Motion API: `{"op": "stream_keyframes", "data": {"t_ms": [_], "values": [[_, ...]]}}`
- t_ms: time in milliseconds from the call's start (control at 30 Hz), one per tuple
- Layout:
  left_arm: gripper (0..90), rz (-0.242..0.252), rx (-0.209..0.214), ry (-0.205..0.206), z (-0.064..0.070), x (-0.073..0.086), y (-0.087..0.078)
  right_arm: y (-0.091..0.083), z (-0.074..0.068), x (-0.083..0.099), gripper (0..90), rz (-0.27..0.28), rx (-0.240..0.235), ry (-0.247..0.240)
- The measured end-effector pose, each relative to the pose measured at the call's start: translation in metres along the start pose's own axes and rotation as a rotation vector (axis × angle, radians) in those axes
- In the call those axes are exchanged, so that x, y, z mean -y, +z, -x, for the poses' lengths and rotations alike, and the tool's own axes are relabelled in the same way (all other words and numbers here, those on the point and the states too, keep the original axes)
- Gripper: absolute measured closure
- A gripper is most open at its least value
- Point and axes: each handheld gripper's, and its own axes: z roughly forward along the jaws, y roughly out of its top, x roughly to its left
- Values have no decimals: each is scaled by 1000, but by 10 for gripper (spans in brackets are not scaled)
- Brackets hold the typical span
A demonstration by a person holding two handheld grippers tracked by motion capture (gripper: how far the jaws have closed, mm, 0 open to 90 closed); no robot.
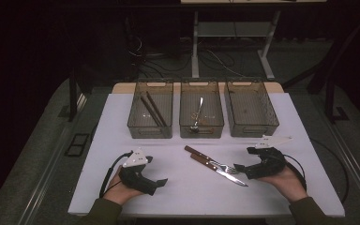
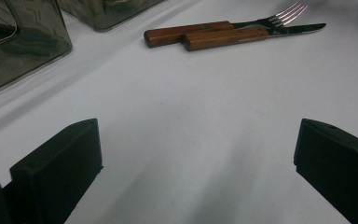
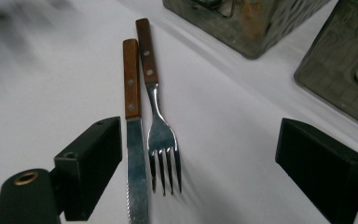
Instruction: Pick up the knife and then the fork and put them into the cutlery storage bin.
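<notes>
On the white desk [image 1: 281,122], the wooden-handled steel knife [image 3: 133,140] and the wooden-handled steel fork [image 3: 156,121] lie side by side, just touching, near the middle. The right claw [image 3: 198,168] stands wide apart around their tips, gripping nothing. The left claw [image 2: 196,163], also spread, rests well apart from them.

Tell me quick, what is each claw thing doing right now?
Left gripper: open, holding nothing, above bare table.
Right gripper: open, holding nothing, fingers either side of the knife and fork.
</notes>
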Motion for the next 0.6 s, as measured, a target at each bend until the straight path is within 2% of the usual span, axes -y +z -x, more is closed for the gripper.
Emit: {"op": "stream_keyframes", "data": {"t_ms": [200, 433, 600], "values": [[0, -9, 6, 10, 3, -1, 2, 8, 4, -12, 157, -2, 19, -6], [0, -6, 16, 7, 3, -1, 2, 20, 7, -25, 160, -10, 7, 8], [0, -9, 20, 9, 3, -1, 3, 29, 3, -34, 163, -25, -1, -9]]}}
